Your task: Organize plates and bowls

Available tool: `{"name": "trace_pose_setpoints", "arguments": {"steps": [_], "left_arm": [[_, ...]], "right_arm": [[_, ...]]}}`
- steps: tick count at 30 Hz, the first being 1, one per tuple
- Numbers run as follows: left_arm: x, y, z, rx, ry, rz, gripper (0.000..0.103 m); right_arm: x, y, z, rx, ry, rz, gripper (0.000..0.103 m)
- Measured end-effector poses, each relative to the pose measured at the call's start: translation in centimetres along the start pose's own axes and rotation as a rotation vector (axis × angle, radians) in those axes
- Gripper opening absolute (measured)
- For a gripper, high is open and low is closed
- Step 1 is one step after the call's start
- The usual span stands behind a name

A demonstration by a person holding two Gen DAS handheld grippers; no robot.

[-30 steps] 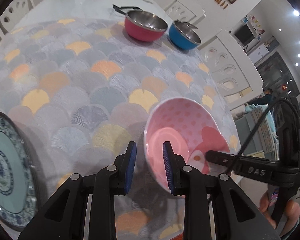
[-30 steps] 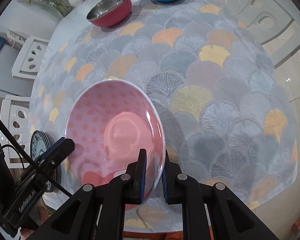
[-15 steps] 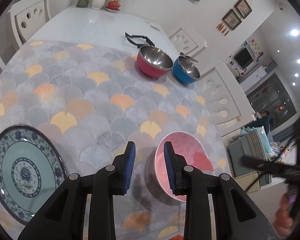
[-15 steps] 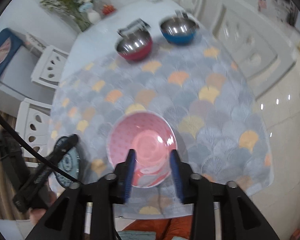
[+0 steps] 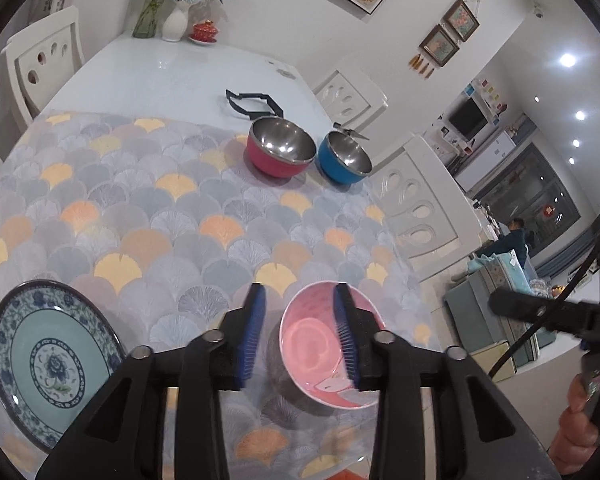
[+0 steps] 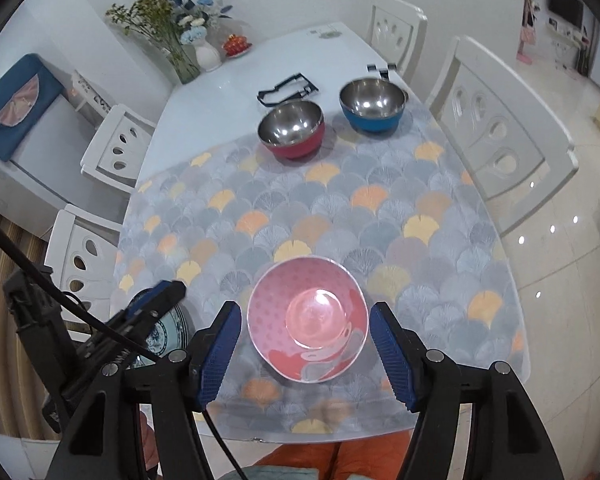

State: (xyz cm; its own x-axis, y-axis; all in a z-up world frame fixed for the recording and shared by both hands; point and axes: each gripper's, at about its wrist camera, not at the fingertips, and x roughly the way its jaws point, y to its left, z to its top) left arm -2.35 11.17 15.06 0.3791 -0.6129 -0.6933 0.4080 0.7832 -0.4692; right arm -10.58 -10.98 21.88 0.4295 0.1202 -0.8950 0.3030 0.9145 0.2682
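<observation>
- your right gripper [image 6: 306, 354] hangs above the near edge of the table with its fingers spread wide apart; the ribbed blue pads [image 6: 216, 354] stand either side of the pink bowl in the view, holding nothing.
- your left gripper [image 5: 300, 334] has its fingers parted by a moderate gap and grips nothing; its pads [image 5: 250, 336] are blue and finely ridged, set in black plastic arms with round metal pins.
- the pink bowl [image 6: 307, 326] sits upright on the mat near the front edge. it is round and glossy, like glazed ceramic, with a dotted inner wall, a pale rim and a red and grey motif on the near side.
- the blue-and-white plate [image 5: 48, 364] lies flat at the left front of the mat, well apart from the pink bowl; it is round, with a floral border and a pale green centre around a blue flower.
- the red bowl [image 6: 292, 130] and blue bowl [image 6: 372, 104] stand side by side at the far edge of the mat, near each other but apart; both are polished steel inside, coloured outside.
- the mat [image 6: 340, 216] carries a fan-scale pattern in grey, orange and yellow over a smooth white table [image 5: 172, 76].
- a white vase of flowers [image 6: 206, 54] stands at the far end of the table, a small red lidded dish [image 6: 236, 46] just beside it.
- white chairs [image 6: 496, 128] with teardrop cut-outs flank the table.
</observation>
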Motion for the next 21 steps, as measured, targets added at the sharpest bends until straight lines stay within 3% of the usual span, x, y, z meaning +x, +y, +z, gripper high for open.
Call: {"name": "trace_pose_setpoints", "arguments": {"steps": [5,11,17,21], "left_arm": [[-0.5,-0.5,2.0,0.000,-0.026,-0.010,0.034],[0.0,-0.8,5.3,0.010,-0.063,0.019,0.048],[2.9,-0.2,10.4,-0.024,-0.064,0.016,0.065],[6.8,0.3,13.7,-0.036,-0.044,0.026,0.065]], "right_arm": [[0.5,-1.8,1.1,0.038,0.003,0.001,0.065],[1.8,-2.9,5.2,0.048,-0.032,0.039,0.065],[5.1,-3.2,11.1,0.018,-0.077,0.046,0.065],[8.6,-3.5,14.9,-0.003,-0.075,0.042,0.065]]}}
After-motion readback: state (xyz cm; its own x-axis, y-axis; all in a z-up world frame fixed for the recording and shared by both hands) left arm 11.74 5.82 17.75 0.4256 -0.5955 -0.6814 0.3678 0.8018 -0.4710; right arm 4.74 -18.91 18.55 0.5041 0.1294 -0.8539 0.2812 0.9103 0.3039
